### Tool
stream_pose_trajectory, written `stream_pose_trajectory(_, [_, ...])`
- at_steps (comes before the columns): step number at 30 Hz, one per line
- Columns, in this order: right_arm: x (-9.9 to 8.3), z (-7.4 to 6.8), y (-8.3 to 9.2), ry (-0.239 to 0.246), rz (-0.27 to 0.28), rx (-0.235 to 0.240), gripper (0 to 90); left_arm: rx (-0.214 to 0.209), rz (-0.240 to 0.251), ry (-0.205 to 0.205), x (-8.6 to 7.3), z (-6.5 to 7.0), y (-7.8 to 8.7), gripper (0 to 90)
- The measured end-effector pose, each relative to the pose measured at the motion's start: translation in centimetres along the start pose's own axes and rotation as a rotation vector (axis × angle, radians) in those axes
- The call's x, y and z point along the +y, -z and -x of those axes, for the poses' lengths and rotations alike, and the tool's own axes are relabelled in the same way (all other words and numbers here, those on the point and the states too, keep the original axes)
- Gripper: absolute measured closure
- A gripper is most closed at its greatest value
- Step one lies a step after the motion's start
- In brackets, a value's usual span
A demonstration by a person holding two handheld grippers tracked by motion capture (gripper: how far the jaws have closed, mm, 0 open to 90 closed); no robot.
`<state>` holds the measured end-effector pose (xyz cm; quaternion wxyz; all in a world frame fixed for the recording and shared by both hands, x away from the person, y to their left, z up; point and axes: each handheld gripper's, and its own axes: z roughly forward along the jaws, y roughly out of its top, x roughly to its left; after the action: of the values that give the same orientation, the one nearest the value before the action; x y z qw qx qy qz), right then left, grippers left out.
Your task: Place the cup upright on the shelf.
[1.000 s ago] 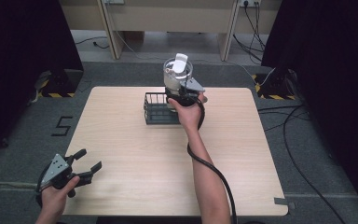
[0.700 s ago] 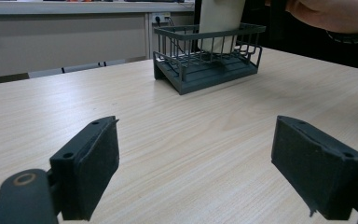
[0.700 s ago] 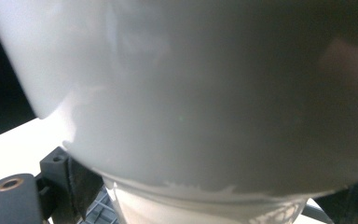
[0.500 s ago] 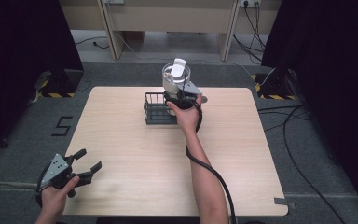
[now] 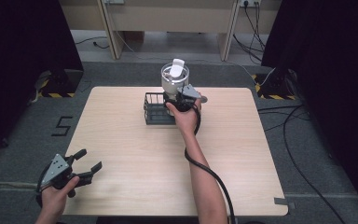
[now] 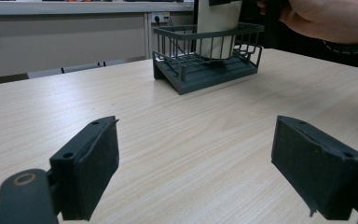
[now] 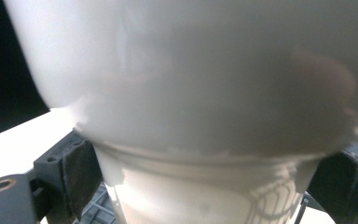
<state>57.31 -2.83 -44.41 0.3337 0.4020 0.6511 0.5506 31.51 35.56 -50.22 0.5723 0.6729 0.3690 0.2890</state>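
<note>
A white cup (image 5: 175,77) with a wider top and a white piece poking out of it stands in the right end of a dark wire basket (image 5: 154,112) at the far middle of the table. My right gripper (image 5: 179,95) reaches it from the near side. In the right gripper view the cup (image 7: 191,93) sits between both pads (image 7: 77,179); the jaws have just been opening, and the pads stand right at its sides. My left gripper (image 5: 89,159) rests open at the near left table edge. From there the basket (image 6: 205,65) and cup (image 6: 219,23) lie far ahead.
The light wooden table (image 5: 121,140) is bare apart from the basket. A black cable trails from the right gripper along the forearm to the near edge. Dark curtains flank both sides, and cables lie on the floor to the right.
The right hand has shifted slightly at the cup, which still stands in the basket. The left gripper has not moved.
</note>
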Motion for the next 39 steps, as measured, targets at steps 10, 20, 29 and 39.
stream_pose_trajectory(10, [-0.4,0.1,0.6,-0.016,-0.006,0.011,9.3,-0.001,-0.003,0.0,0.0,0.0,-0.1,14.4])
stream_pose_trajectory(20, [-0.6,0.3,2.5,0.002,-0.012,0.002,12.0,-0.002,-0.005,0.001,0.0,0.0,-0.1,14.4])
stream_pose_trajectory(29, [-0.7,0.9,4.9,0.021,-0.023,-0.008,13.9,-0.001,-0.006,0.003,-0.1,0.1,-0.2,14.4])
stream_pose_trajectory(39, [-0.8,1.0,7.9,0.037,-0.021,0.018,13.9,0.002,-0.007,0.008,-0.1,0.1,-0.2,14.4])
